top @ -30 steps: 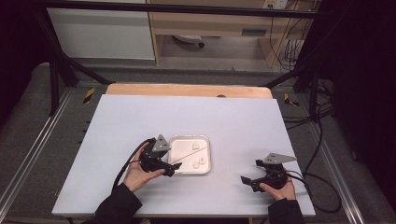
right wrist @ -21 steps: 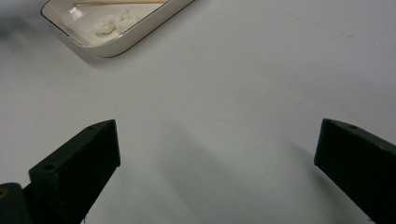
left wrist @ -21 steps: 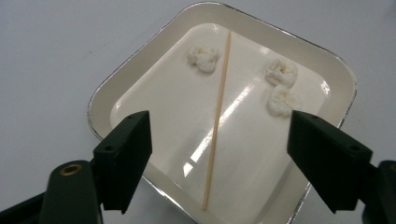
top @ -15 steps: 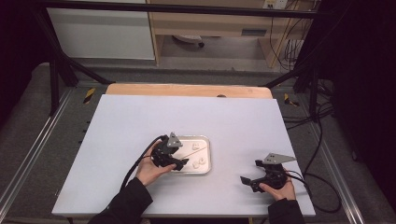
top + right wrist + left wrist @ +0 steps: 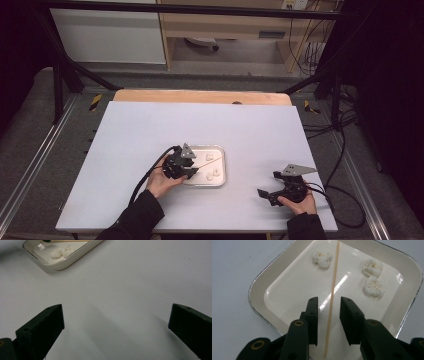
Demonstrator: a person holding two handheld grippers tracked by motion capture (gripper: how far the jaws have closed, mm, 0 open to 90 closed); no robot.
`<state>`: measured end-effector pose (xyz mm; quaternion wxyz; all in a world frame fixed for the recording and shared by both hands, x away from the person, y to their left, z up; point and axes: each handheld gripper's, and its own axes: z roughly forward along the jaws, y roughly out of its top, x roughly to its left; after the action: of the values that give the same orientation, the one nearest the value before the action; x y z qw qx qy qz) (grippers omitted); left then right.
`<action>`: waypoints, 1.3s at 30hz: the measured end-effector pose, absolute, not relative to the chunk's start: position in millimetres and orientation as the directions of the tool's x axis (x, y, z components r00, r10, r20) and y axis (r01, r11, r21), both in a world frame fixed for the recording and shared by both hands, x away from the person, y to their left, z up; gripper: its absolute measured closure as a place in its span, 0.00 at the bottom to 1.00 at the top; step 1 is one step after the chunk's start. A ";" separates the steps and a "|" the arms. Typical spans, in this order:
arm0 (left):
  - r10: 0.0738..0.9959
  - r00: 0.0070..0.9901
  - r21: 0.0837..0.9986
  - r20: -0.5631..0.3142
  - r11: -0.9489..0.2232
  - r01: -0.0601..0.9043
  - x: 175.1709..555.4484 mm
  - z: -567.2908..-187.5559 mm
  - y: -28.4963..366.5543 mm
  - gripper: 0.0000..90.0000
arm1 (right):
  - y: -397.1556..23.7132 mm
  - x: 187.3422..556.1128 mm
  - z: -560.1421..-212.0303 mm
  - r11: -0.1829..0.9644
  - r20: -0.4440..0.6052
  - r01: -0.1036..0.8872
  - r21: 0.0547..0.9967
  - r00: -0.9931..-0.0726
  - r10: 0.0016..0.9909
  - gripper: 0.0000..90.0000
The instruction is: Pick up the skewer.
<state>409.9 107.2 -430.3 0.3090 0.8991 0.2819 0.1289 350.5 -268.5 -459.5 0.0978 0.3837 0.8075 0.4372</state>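
Lying between closing fingers (image 5: 312, 315): skewer (image 5: 332, 300), seemingly untouched.

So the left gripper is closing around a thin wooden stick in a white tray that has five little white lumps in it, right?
Nearly. The tray holds three white lumps, not five; the left gripper view shows them clearly. The rest stands: the left gripper has just been closing, with the thin wooden stick between its jaws, not yet pinched.
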 end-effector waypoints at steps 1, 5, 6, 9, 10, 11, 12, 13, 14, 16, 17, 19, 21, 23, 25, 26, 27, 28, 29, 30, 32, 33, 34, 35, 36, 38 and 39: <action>0.583 0.811 0.625 0.051 -0.652 0.429 409.8 -430.7 107.1 0.78 | -268.6 350.5 -459.6 0.325 0.175 0.533 0.781 -0.687 0.705 0.01; 0.585 0.810 0.618 0.035 -0.650 0.443 410.6 -432.5 107.6 0.83 | -268.5 350.6 -459.8 0.326 0.175 0.533 0.781 -0.687 0.705 0.01; 0.585 0.810 0.618 0.035 -0.650 0.443 410.6 -432.5 107.6 0.84 | -268.5 350.6 -459.9 0.327 0.175 0.533 0.780 -0.688 0.704 0.01; 0.587 0.809 0.616 0.026 -0.647 0.449 411.5 -434.9 108.4 0.88 | -268.4 350.7 -460.0 0.327 0.175 0.534 0.780 -0.688 0.704 0.01; 0.587 0.809 0.616 0.024 -0.646 0.451 411.7 -435.6 108.8 0.89 | -268.3 350.8 -460.1 0.328 0.175 0.534 0.780 -0.688 0.704 0.01; 0.591 0.806 0.624 0.017 -0.637 0.453 411.7 -436.6 110.1 0.91 | -268.3 350.8 -460.1 0.328 0.175 0.534 0.779 -0.688 0.704 0.01; 0.591 0.806 0.624 0.017 -0.637 0.453 411.7 -436.6 110.1 0.92 | -268.2 350.7 -460.1 0.328 0.175 0.534 0.779 -0.688 0.704 0.01; 0.594 0.804 0.629 0.013 -0.630 0.455 411.6 -437.3 111.5 0.93 | -268.2 350.6 -460.1 0.327 0.177 0.535 0.779 -0.687 0.705 0.01; 0.591 0.806 0.626 0.013 -0.633 0.454 411.6 -437.0 112.1 0.95 | -268.1 350.6 -460.2 0.327 0.176 0.534 0.779 -0.688 0.704 0.01; 0.589 0.808 0.624 0.011 -0.636 0.454 411.6 -436.9 112.5 0.97 | -268.2 350.8 -460.3 0.329 0.174 0.533 0.779 -0.689 0.704 0.01; 0.588 0.809 0.625 0.012 -0.636 0.453 411.5 -436.9 112.5 0.97 | -268.2 350.8 -460.2 0.328 0.175 0.534 0.779 -0.688 0.704 0.01; 0.586 0.810 0.629 0.018 -0.636 0.446 411.0 -437.3 112.3 0.97 | -268.3 350.7 -460.1 0.327 0.176 0.534 0.779 -0.688 0.704 0.01; 0.585 0.811 0.634 0.017 -0.634 0.443 410.5 -437.7 112.5 0.98 | -268.2 350.5 -460.1 0.326 0.177 0.535 0.779 -0.687 0.705 0.01; 0.583 0.813 0.635 0.012 -0.632 0.444 410.3 -437.8 112.9 0.98 | -268.1 350.5 -460.1 0.326 0.177 0.536 0.779 -0.687 0.705 0.01; 0.581 0.814 0.646 0.005 -0.623 0.441 409.4 -438.9 114.4 0.98 | -268.1 350.5 -460.1 0.326 0.177 0.536 0.779 -0.687 0.705 0.01; 0.582 0.813 0.649 0.000 -0.618 0.443 409.2 -439.2 115.0 0.98 | -268.2 350.5 -460.1 0.327 0.177 0.536 0.779 -0.687 0.705 0.01; 0.583 0.812 0.653 0.001 -0.616 0.441 408.9 -439.4 115.6 0.98 | -268.2 350.6 -460.1 0.327 0.177 0.536 0.779 -0.687 0.705 0.01; 0.583 0.812 0.657 0.001 -0.612 0.439 408.5 -439.6 116.2 0.98 | -268.2 350.7 -460.1 0.327 0.176 0.534 0.779 -0.688 0.704 0.01; 0.583 0.812 0.657 0.001 -0.612 0.439 408.5 -439.6 116.2 0.98 | -268.2 350.6 -460.1 0.328 0.176 0.535 0.779 -0.688 0.704 0.01; 0.588 0.809 0.663 -0.002 -0.605 0.441 407.4 -438.7 118.3 0.98 | -268.1 350.4 -460.1 0.327 0.177 0.536 0.779 -0.687 0.705 0.01; 0.589 0.808 0.669 -0.002 -0.600 0.439 406.8 -438.0 119.4 0.98 | -268.1 350.4 -460.2 0.326 0.176 0.535 0.779 -0.686 0.705 0.01; 0.589 0.808 0.676 -0.005 -0.593 0.437 405.6 -435.9 121.6 0.98 | -268.2 350.6 -460.0 0.327 0.176 0.534 0.779 -0.688 0.704 0.01; 0.590 0.807 0.682 -0.008 -0.587 0.436 404.9 -434.9 122.7 0.98 | -268.2 350.6 -460.0 0.327 0.176 0.534 0.779 -0.687 0.705 0.01; 0.590 0.807 0.682 -0.008 -0.587 0.436 404.9 -434.9 122.7 0.98 | -268.1 350.5 -460.1 0.326 0.176 0.535 0.780 -0.686 0.706 0.01; 0.589 0.808 0.688 -0.010 -0.583 0.433 404.3 -433.7 123.9 0.98 | -268.1 350.4 -460.1 0.326 0.176 0.535 0.780 -0.686 0.705 0.01; 0.586 0.810 0.695 -0.013 -0.578 0.429 403.0 -432.0 125.2 0.98 | -268.0 350.5 -460.1 0.327 0.176 0.536 0.779 -0.687 0.705 0.01; 0.584 0.812 0.698 -0.014 -0.576 0.426 402.2 -431.2 125.4 0.99 | -268.0 350.5 -460.1 0.327 0.176 0.535 0.779 -0.687 0.705 0.01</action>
<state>402.2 125.4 -431.2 0.3604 0.8809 0.2867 0.1094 350.5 -268.0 -460.1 0.0977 0.3835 0.8087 0.4351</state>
